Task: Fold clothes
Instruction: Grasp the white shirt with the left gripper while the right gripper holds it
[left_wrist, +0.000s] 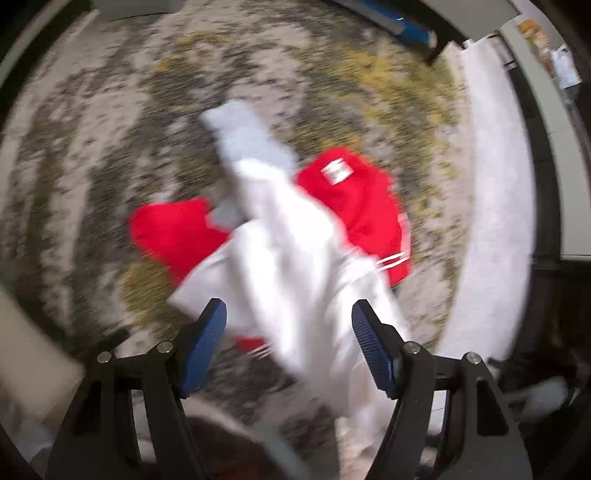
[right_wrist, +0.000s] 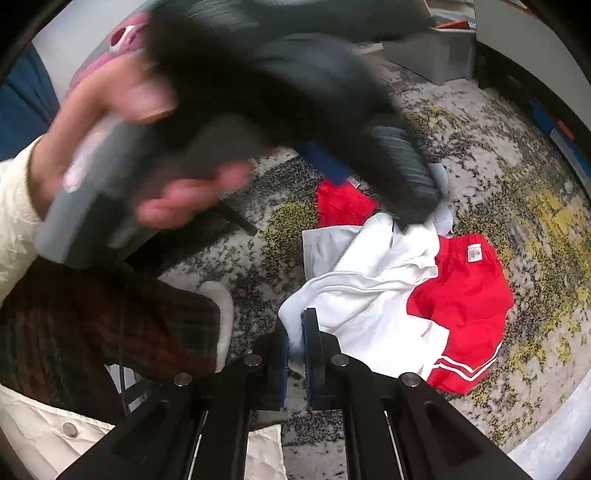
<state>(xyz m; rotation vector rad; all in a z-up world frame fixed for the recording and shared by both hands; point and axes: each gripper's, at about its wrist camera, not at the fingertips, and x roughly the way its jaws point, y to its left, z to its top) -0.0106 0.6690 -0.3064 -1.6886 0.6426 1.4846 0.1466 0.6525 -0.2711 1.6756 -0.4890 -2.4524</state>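
A white garment (right_wrist: 369, 295) lies crumpled on red shorts (right_wrist: 465, 295) with white stripes, both on a patterned rug. My right gripper (right_wrist: 295, 343) is shut on the white garment's near edge. A hand (right_wrist: 92, 122) holds my left gripper (right_wrist: 415, 218), whose tip hovers blurred over the garment's far end. In the left wrist view my left gripper (left_wrist: 288, 325) stands open, and the white garment (left_wrist: 288, 251) shows blurred between and beyond its blue fingers (left_wrist: 205, 339). I cannot tell whether it touches them. The red shorts (left_wrist: 354, 206) lie under it.
The grey and yellow rug (right_wrist: 517, 166) fills the floor. A grey box (right_wrist: 432, 55) stands at its far edge. The person's plaid leg (right_wrist: 110, 314) and white slipper (right_wrist: 223, 314) are close on the left. A white strip (left_wrist: 491, 221) borders the rug on the right.
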